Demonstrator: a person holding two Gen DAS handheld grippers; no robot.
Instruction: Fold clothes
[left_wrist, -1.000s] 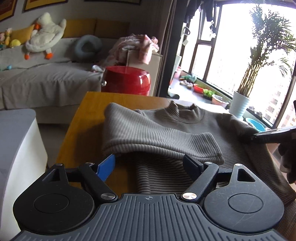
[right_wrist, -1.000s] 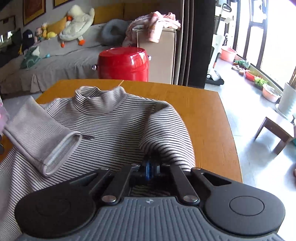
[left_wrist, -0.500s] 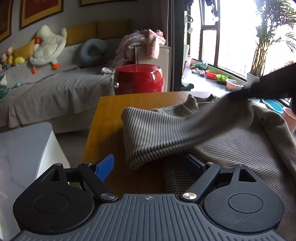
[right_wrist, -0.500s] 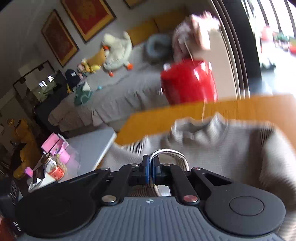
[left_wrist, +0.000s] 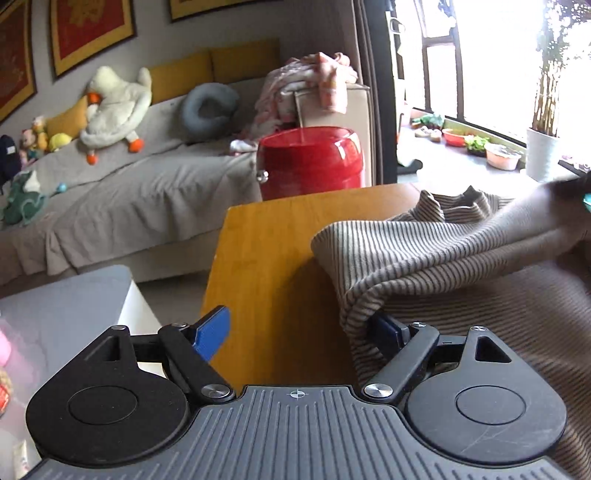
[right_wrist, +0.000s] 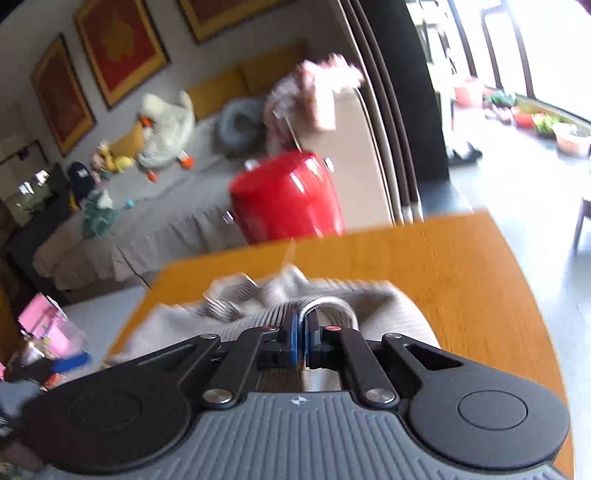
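Since a second ago the striped sweater (left_wrist: 461, 258) on the counter (left_wrist: 266, 258) has been lifted at its right sleeve, pinched in the closed right tool (right_wrist: 301, 339) and carried across the body, while the left tool (left_wrist: 295, 332) is kept wide open and empty, so the sleeve fold is judged under way.

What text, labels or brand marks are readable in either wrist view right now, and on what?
No readable text in either view.
Red framed pictures on the wall: gold pattern only, no legible characters.
Dark item at the sofa's left end: small white tag, too small to read.
Pink box beside the table: blurred, unreadable.
Gripper bodies: only a crosshair mark, no lettering.
Striped sweater: no label visible.
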